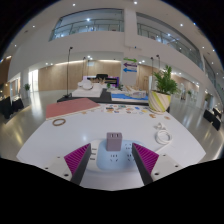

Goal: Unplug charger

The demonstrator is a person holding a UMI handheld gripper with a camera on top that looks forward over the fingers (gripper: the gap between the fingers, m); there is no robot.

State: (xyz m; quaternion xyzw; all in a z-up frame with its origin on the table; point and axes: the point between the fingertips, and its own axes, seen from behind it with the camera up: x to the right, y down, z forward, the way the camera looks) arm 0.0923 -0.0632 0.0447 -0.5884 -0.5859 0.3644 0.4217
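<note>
A small lilac charger (114, 141) stands plugged upright in a white power strip (113, 157) on a white table (70, 138). My gripper (112, 160) is open, its pink pads (78, 156) at either side of the strip, which lies between them. The charger stands just ahead of the fingertips, with a gap at each side. A white cable coil (163, 136) lies to the right on the table.
A small ring (59, 122) and small items (133, 114) lie on the table. A red panel (70, 107) stands beyond its far left edge. Beyond are a potted plant (162, 88), desks and a large hall with a balcony.
</note>
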